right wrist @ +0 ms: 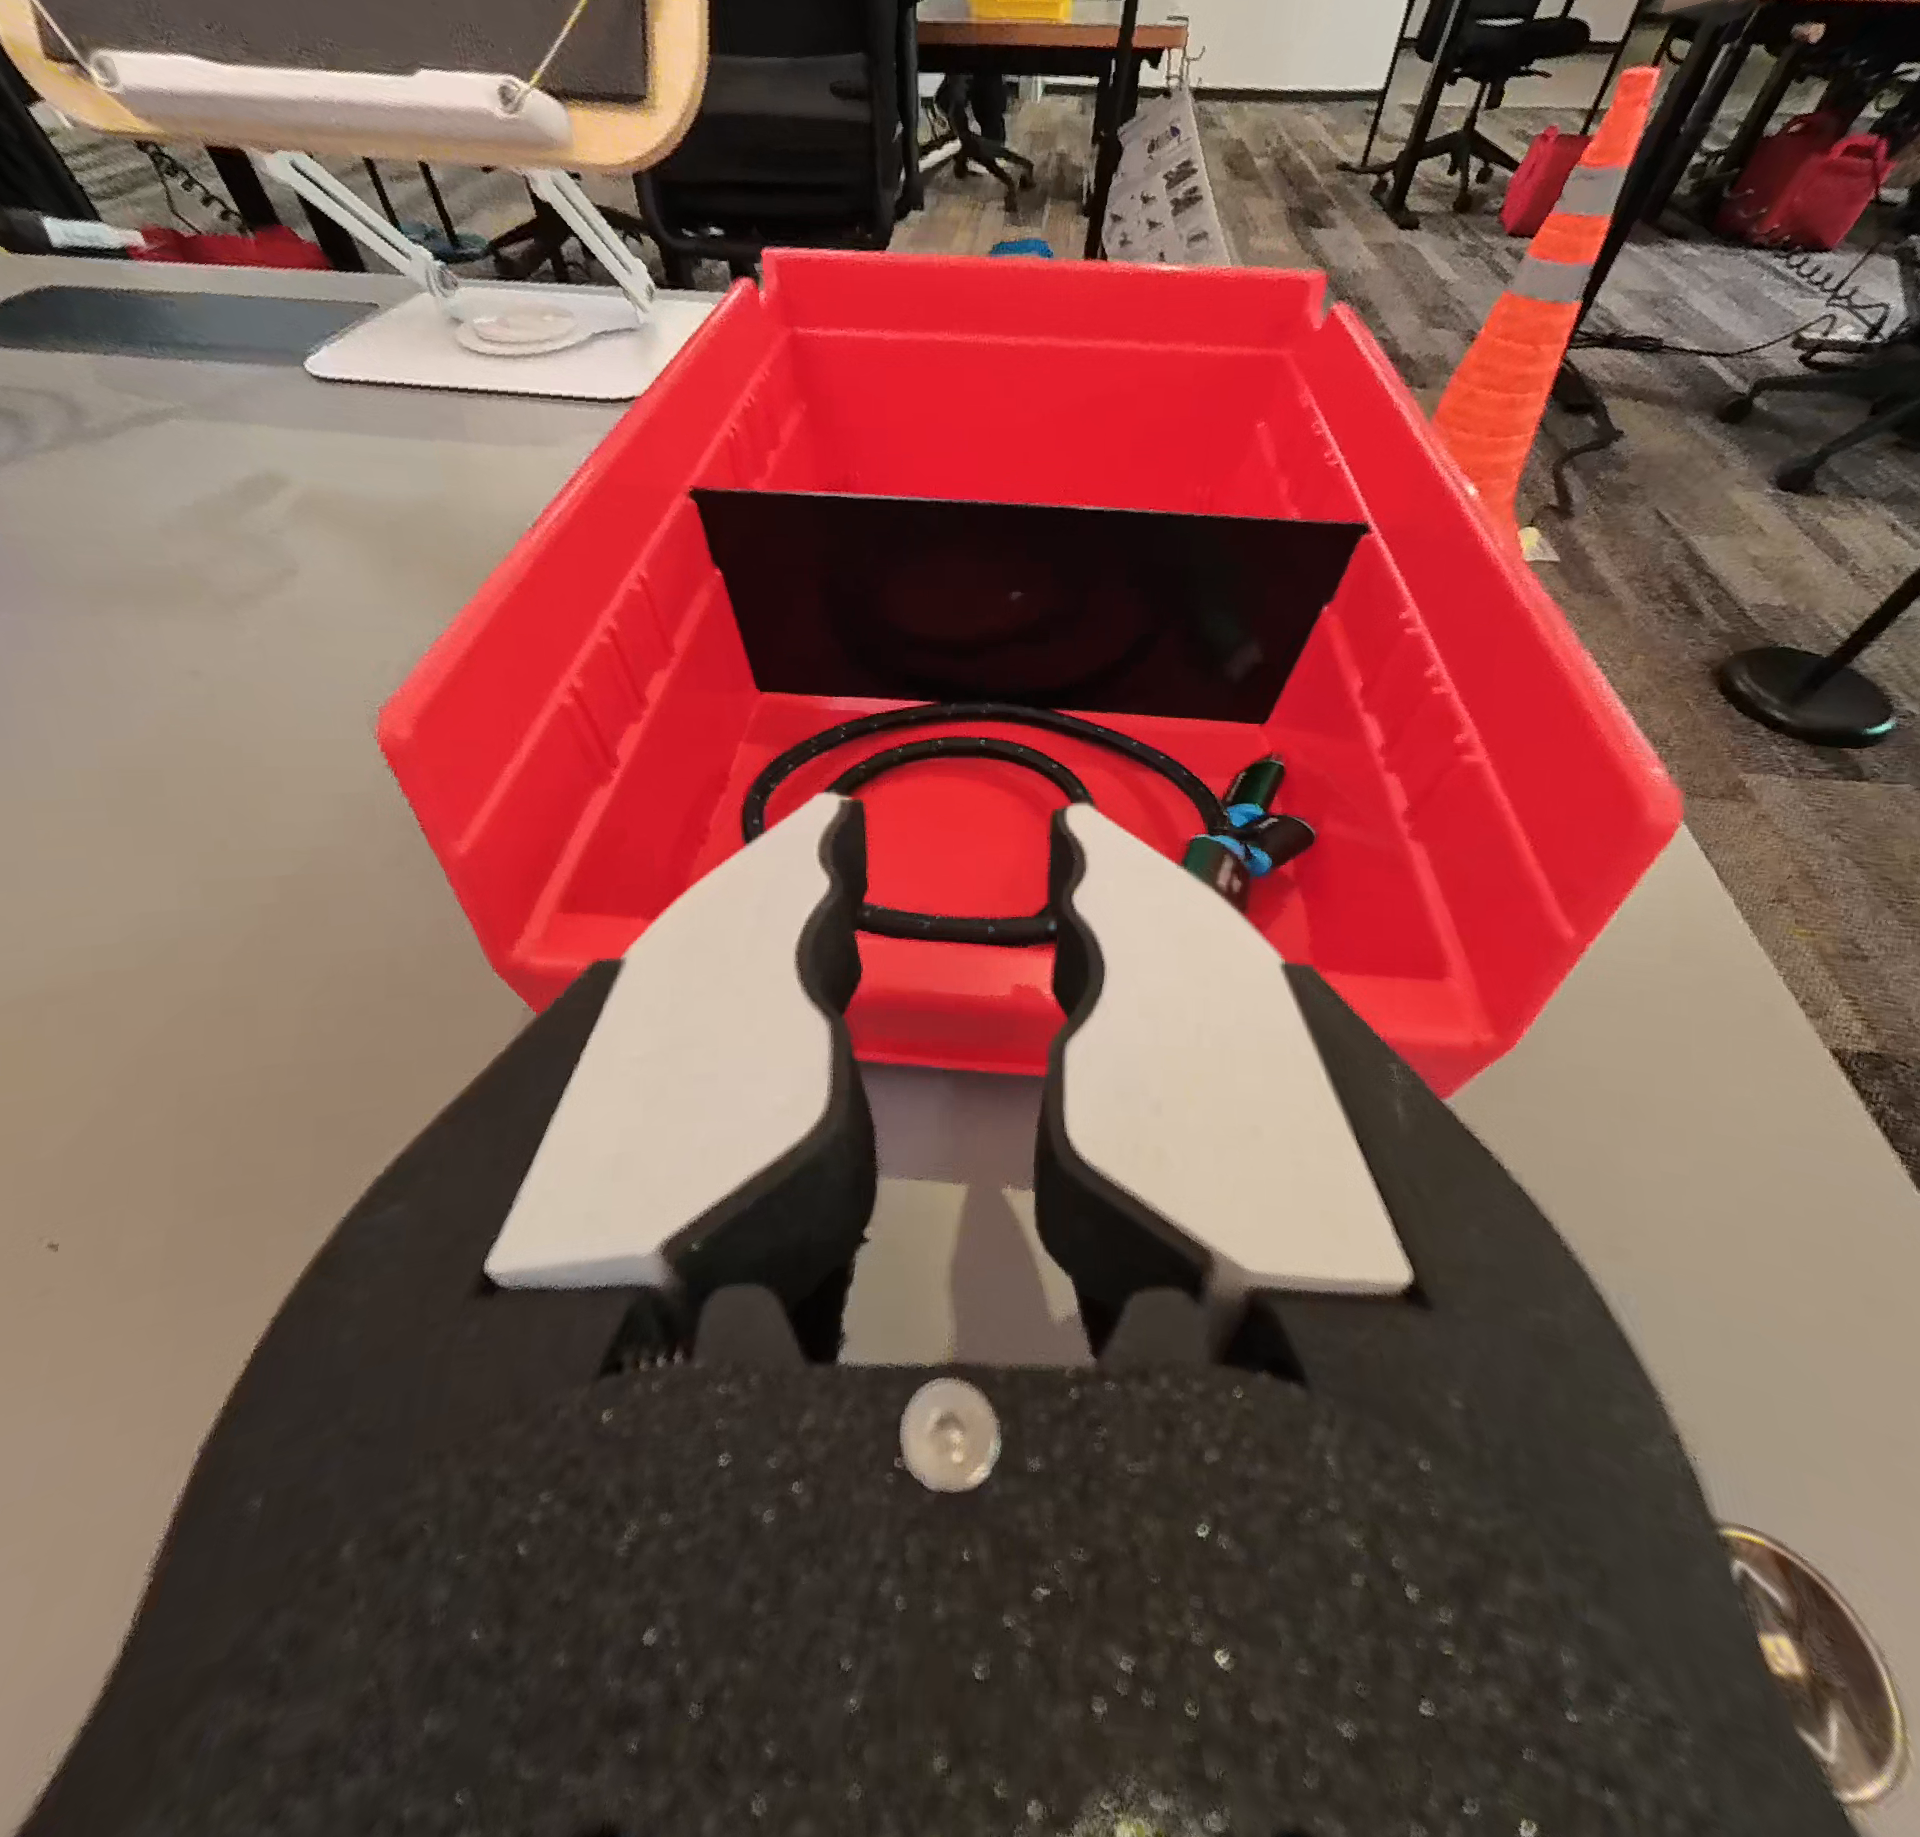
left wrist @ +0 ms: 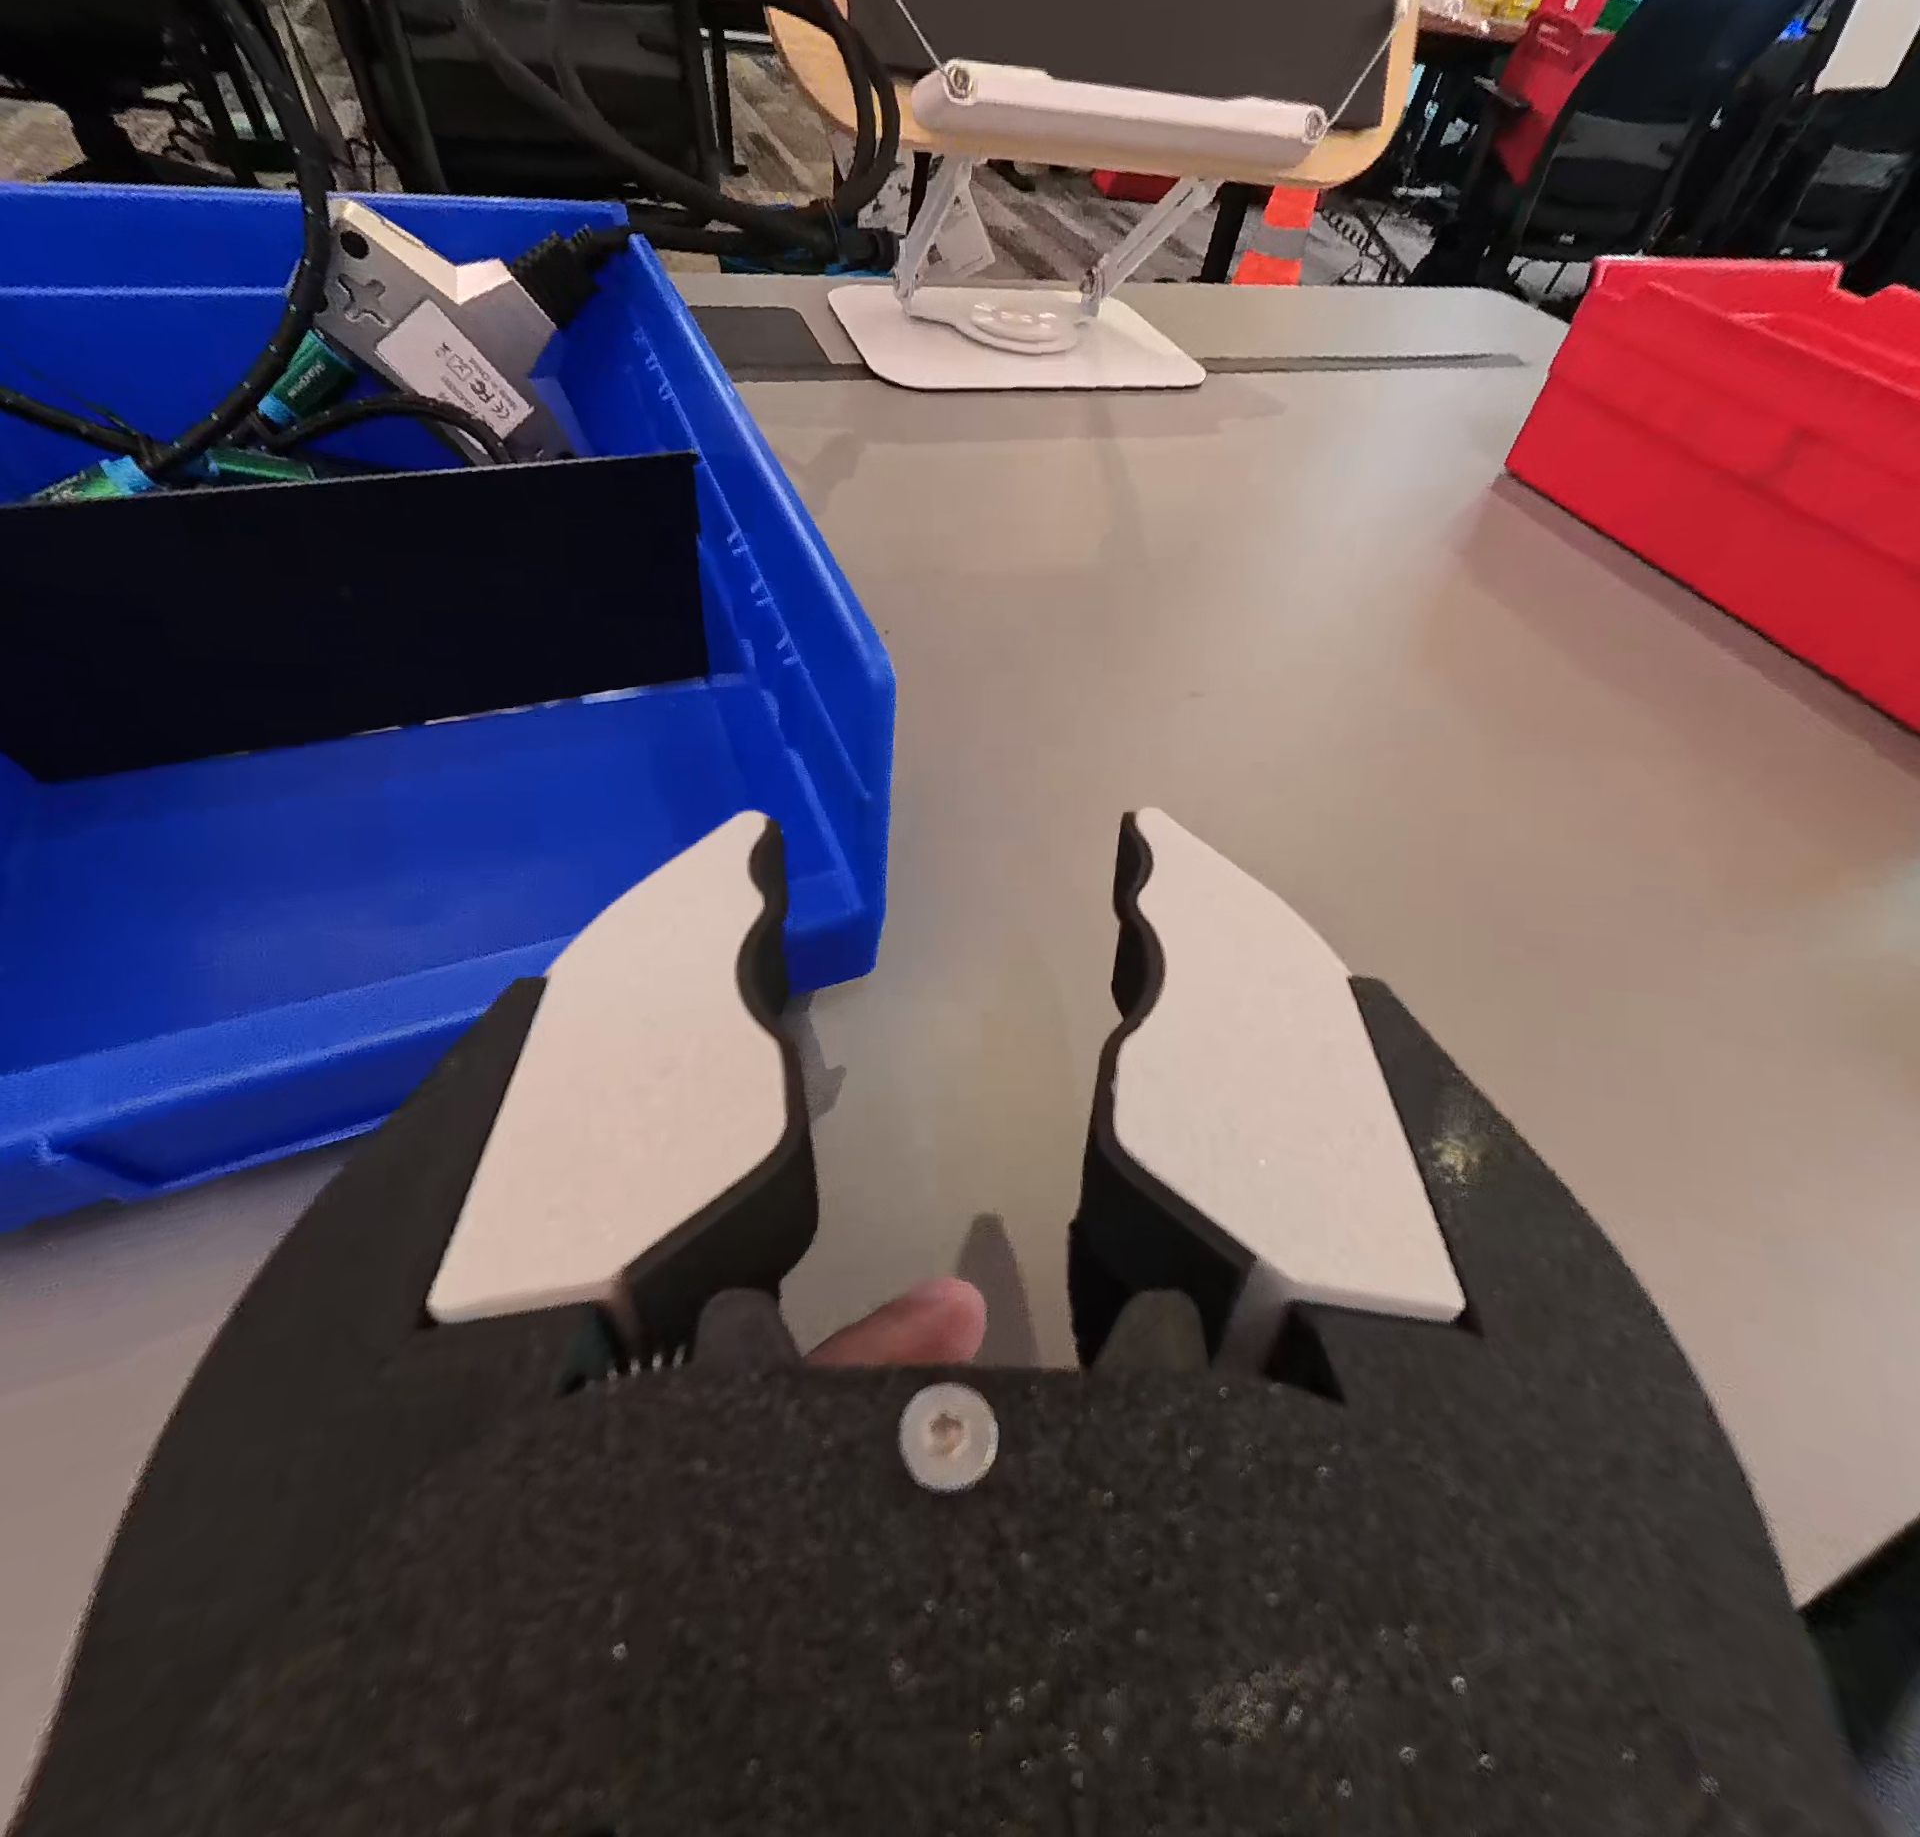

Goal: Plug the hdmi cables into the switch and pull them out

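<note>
The blue bin and red bin look like smooth, glossy plastic, each with a matt black divider. The switch has a brushed-metal look, the coiled HDMI cable a braided sheath. The grey table is smooth with a soft sheen.

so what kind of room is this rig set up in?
Looks like an office or lab workspace. Grey table with a blue bin and a red bin for parts, rolling office chairs at other desks behind, and an orange traffic cone on the carpeted floor.

Left wrist faces blue bin, right faces red bin; shared stand, seemingly far.
</note>
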A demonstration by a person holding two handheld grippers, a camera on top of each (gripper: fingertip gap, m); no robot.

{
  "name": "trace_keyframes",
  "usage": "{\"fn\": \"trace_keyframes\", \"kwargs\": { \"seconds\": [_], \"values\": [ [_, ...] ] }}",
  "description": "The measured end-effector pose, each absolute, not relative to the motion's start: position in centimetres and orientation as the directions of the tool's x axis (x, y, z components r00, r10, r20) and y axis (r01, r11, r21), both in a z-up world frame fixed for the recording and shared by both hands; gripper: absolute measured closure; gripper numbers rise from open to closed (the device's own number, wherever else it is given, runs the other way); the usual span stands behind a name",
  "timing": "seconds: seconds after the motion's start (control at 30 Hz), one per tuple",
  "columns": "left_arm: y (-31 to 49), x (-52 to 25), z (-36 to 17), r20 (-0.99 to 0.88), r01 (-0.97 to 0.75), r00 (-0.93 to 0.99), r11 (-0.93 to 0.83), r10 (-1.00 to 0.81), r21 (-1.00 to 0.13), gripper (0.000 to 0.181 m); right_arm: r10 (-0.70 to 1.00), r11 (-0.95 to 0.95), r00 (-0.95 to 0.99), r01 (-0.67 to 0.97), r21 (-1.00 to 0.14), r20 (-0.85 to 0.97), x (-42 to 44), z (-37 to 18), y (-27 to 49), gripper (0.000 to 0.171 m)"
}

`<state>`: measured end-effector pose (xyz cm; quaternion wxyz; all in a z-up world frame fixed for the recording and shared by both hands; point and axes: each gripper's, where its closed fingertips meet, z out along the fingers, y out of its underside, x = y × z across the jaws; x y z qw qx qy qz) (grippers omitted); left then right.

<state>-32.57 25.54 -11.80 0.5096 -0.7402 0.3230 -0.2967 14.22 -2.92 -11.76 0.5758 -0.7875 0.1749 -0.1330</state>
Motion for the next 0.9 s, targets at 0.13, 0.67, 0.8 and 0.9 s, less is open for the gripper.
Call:
{"fn": "trace_keyframes", "kwargs": {
  "seconds": [0.13, 0.67, 0.8, 0.9],
  "values": [
    [25.0, -32.7, -11.5, 0.187, -0.116, 0.591, -0.312, -0.785, -0.943, 0.122, -0.413, -0.292, 0.910, -0.101, -0.951, 0.030, 14.0, -11.9, -2.1, 0.139],
    [39.3, -33.5, -7.7, 0.133, -0.387, 0.638, -0.465, -0.758, -0.796, 0.124, -0.393, -0.333, 0.913, -0.034, -0.942, 0.106, 13.6, -12.0, -0.6, 0.142],
    [43.5, -32.3, -9.8, 0.045, -0.547, 0.647, -0.504, -0.761, -0.669, 0.127, -0.387, -0.343, 0.916, -0.041, -0.938, 0.102, 13.6, -12.4, -0.6, 0.142],
    [45.1, -30.8, -12.4, 0.100, -0.584, 0.691, -0.635, -0.716, -0.506, 0.127, -0.379, -0.342, 0.921, -0.050, -0.938, 0.089, 13.2, -12.4, -0.5, 0.142]
  ]
}}
